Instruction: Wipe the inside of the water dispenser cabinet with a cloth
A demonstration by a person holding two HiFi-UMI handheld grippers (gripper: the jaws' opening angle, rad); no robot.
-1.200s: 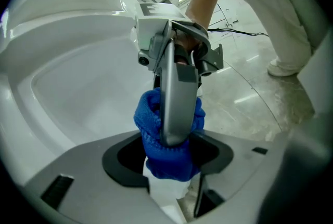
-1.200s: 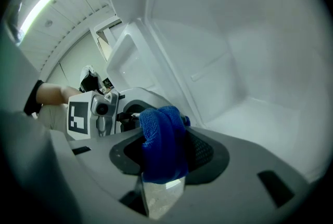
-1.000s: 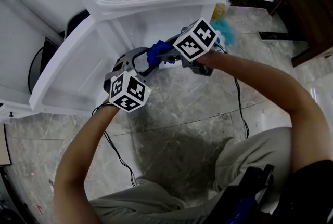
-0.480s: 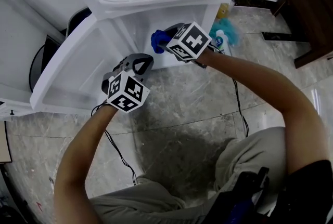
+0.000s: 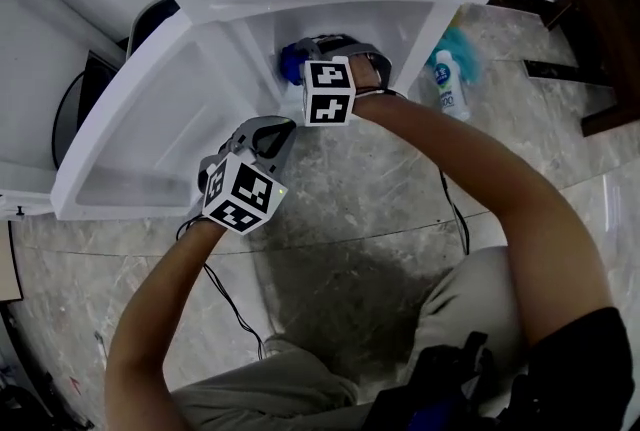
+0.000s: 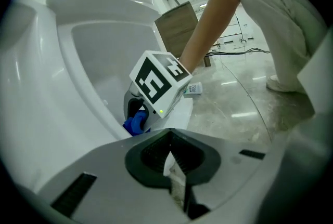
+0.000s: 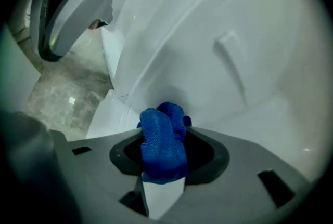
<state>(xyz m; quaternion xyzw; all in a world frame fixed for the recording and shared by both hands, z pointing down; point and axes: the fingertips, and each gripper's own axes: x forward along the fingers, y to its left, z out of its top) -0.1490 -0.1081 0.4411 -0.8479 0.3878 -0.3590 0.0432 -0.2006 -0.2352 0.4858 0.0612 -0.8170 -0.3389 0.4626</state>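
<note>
My right claw (image 7: 162, 168) pinches the blue cloth (image 7: 158, 134) just inside the cabinet (image 7: 244, 51); my left claw (image 6: 174, 168) is closed and empty. I'd press the cloth flat and wipe the wall in overlapping strokes.

The cloth (image 5: 289, 64) is half hidden by the right gripper (image 5: 306, 52).

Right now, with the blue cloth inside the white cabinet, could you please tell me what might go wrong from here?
1. The blue textured cloth sits as a small wad in the right gripper, so bare jaw tips may scrape the white plastic cabinet wall instead of wiping it.
2. The left gripper is shut on nothing near the open white cabinet door. With nothing steadying it, that door could swing into the right gripper.
</note>
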